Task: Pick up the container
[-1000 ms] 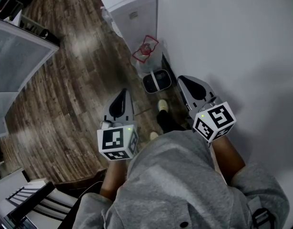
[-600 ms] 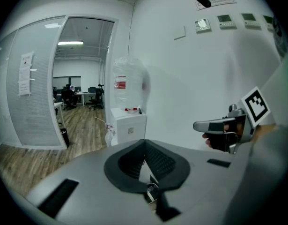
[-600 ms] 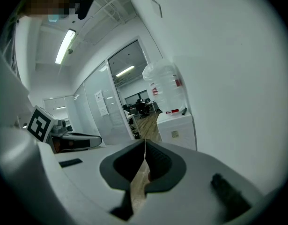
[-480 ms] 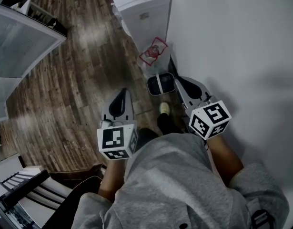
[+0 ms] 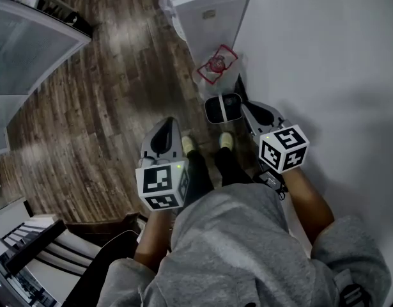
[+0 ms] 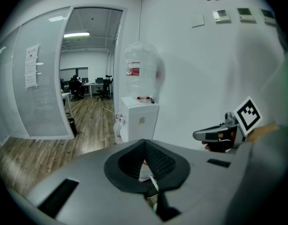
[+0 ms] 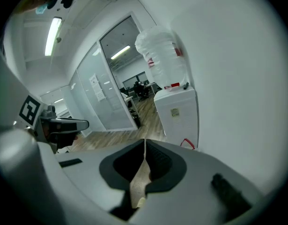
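Container (image 5: 223, 107), as best I can tell, is the small dark bin with a pale inside. It stands on the wood floor (image 5: 100, 107) just in front of the white water dispenser (image 5: 212, 11) and close against the white wall (image 5: 324, 56). The steep head view gives little more of it. Between the dispenser and the container leans a clear bag with red trim (image 5: 216, 64). A large water bottle (image 6: 140, 69) sits upright on the dispenser's top, and a glass partition (image 6: 40, 88) stands off to the dispenser's side.

The left gripper (image 5: 166, 125) hangs over the floor, farther from the dispenser than the container and apart from it. Its jaws are pressed together with nothing between them. The right gripper (image 5: 248, 109) is just beside the container on the wall side. Its jaws are likewise closed and empty, and whether its tip touches the rim I cannot tell. The person's shoes (image 5: 227, 139) stand just past the container from the dispenser.
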